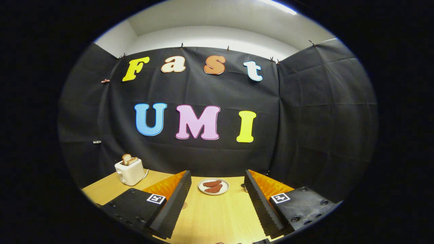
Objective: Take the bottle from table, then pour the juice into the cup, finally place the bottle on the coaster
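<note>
Gripper held level, pointing forward over the surface, tips raised off it. Fingers spread wide apart, nothing between them, neither pad touching anything. Both fingers angle outward from base to tip, ribbed inner faces turned toward each other. Square marker tag on top of each finger mount. No hand or sleeve visible.
</note>
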The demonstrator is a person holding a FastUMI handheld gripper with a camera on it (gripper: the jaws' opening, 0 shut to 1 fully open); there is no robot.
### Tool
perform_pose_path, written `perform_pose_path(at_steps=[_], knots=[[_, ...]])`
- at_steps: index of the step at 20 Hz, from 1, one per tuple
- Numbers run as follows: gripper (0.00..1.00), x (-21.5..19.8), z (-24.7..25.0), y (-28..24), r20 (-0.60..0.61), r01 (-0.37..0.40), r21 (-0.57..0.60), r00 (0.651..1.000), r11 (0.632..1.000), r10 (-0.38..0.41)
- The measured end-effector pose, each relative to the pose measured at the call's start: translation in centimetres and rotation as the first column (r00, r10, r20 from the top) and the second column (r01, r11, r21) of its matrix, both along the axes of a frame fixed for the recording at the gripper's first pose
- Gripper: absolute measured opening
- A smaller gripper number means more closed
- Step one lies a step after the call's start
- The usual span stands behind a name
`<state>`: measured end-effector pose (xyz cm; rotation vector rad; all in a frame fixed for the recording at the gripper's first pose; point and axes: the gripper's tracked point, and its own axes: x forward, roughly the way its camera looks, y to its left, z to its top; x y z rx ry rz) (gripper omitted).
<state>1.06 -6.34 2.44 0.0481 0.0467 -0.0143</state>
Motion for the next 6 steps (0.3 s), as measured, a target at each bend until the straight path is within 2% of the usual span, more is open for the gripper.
perform_pose_path(at_steps=[6], knots=[[0.96,-1.22,-0.36,0.73,-0.002,-0.024,-0.033,1.0,0.999,0.024]])
